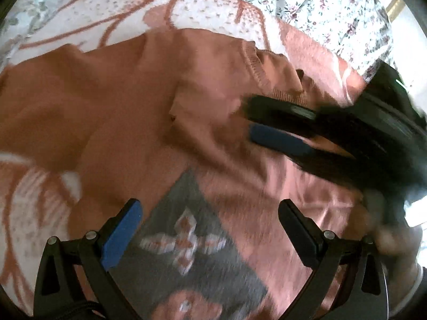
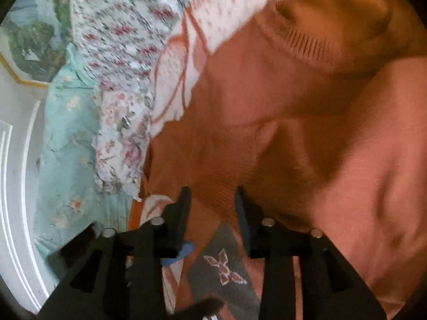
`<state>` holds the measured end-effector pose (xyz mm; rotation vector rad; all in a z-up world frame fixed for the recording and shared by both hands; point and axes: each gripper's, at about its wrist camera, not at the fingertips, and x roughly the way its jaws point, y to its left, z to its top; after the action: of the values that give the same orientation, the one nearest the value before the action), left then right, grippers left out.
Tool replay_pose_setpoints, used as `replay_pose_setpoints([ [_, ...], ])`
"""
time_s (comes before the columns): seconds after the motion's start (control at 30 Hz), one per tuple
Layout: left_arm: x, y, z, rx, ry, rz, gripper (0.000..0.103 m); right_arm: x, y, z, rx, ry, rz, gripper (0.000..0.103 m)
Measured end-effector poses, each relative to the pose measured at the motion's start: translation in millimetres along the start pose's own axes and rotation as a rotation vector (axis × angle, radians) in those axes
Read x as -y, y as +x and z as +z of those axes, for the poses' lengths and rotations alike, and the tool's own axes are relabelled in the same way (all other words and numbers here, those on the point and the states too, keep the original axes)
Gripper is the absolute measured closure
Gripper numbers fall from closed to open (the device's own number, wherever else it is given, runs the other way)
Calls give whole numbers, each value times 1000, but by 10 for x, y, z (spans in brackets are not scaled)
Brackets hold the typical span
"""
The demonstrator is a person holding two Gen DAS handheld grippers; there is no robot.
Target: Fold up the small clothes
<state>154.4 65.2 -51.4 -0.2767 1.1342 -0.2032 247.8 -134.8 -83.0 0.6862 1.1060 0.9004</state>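
Observation:
A small salmon-orange knit sweater (image 1: 160, 101) lies on a bed, with a ribbed collar (image 1: 256, 66) and a grey patch with a flower motif (image 1: 186, 242). My left gripper (image 1: 210, 210) is open and empty just above the grey patch. My right gripper (image 1: 249, 118) reaches in from the right near the collar, its fingers a narrow gap apart over the fabric. In the right wrist view the right gripper (image 2: 213, 194) has sweater fabric (image 2: 293, 133) between its fingers; the collar (image 2: 320, 45) is above.
An orange-and-white knit blanket (image 1: 106, 18) lies under the sweater. A floral sheet (image 1: 307, 2) covers the bed behind it. A pale turquoise cloth (image 2: 69, 144) hangs at the bed's edge, with white floor (image 2: 18, 186) beyond.

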Motion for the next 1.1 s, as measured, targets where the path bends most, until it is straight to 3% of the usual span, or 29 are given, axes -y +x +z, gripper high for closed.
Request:
replay_pose_setpoints([
  [0.1,22,252,218,-8,-5,-13,4,-6,-411,-21,69,-33,-39,61],
  [0.2,8,459,406,-10,-27,-23,19,25,-724,-56,122,-30,-85,61],
  [0.27,-10,492,504,17,-27,-42,46,69,-927,-95,153,-20,-111,61],
  [0.3,-21,501,549,25,-29,-62,54,100,-1050,-130,174,-16,-127,61],
  [0.37,-24,512,618,30,-29,-91,98,179,-1247,-193,211,3,-157,61],
  [0.43,14,448,655,51,-8,-61,98,260,-1367,-245,230,19,-181,61],
  [0.53,34,55,620,150,30,-29,98,361,-1548,-307,262,30,-244,61],
  [0.6,-71,-78,581,190,60,41,98,424,-1734,-337,307,32,-298,61],
  [0.7,-313,29,534,116,28,37,98,594,-2025,-342,373,41,-418,61],
  [0.83,-363,-16,495,129,12,51,97,840,-2195,-169,369,55,-587,59],
  [0.9,-363,-9,492,126,3,57,97,964,-2212,-62,359,59,-608,47],
  [0.97,-378,-6,447,117,4,65,97,1073,-2160,35,329,60,-627,42],
  [1.07,-317,29,436,110,15,79,97,1255,-2003,143,265,76,-645,42],
  [1.1,-296,28,435,109,19,83,97,1284,-1955,163,249,71,-644,56],
])
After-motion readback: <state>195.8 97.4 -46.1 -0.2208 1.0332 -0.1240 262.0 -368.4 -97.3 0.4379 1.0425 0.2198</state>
